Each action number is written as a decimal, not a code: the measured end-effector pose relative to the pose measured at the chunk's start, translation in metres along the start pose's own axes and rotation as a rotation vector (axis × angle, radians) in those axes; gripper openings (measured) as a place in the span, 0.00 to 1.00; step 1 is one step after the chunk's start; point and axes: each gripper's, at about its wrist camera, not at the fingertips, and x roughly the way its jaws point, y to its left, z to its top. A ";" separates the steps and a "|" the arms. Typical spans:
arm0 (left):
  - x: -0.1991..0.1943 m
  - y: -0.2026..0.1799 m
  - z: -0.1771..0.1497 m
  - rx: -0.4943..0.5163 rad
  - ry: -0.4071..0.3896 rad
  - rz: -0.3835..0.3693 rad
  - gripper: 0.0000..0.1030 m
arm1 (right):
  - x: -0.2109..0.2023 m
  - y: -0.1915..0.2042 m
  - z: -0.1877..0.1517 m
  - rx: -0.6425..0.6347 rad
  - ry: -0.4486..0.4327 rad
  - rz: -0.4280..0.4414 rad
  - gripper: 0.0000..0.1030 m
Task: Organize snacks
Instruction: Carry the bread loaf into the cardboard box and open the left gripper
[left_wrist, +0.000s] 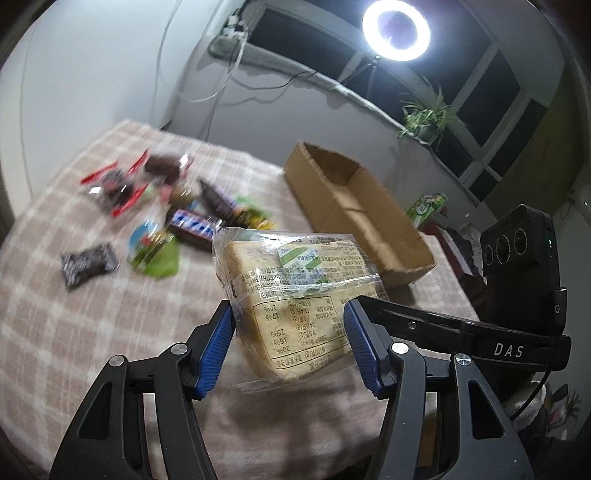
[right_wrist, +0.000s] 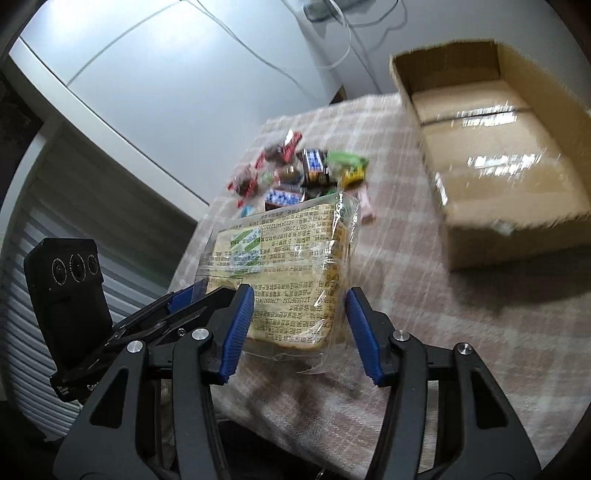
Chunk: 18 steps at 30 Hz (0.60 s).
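Bread pack (left_wrist: 295, 280) clamped at once by left gripper (left_wrist: 288, 314) and right gripper (right_wrist: 299, 299), held off plaid cover (left_wrist: 110, 332); cardboard box (right_wrist: 517, 236) ahead-right of both, nearer right gripper, long axis running away.

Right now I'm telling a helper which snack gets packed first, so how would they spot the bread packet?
Start at the open brown cardboard box on the pink checked blanket. Nearer the cameras than the loose pile of small snack wrappers, the clear-wrapped sliced bread packet sits between the gripper jaws. It alone is big, pale and slab-shaped, with black print.
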 end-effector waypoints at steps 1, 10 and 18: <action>0.001 -0.004 0.004 0.009 -0.006 -0.006 0.57 | -0.005 0.000 0.003 -0.002 -0.012 -0.004 0.54; 0.025 -0.037 0.040 0.069 -0.045 -0.060 0.57 | -0.045 -0.018 0.031 -0.005 -0.095 -0.033 0.54; 0.052 -0.061 0.057 0.092 -0.039 -0.104 0.57 | -0.071 -0.044 0.050 0.021 -0.154 -0.067 0.54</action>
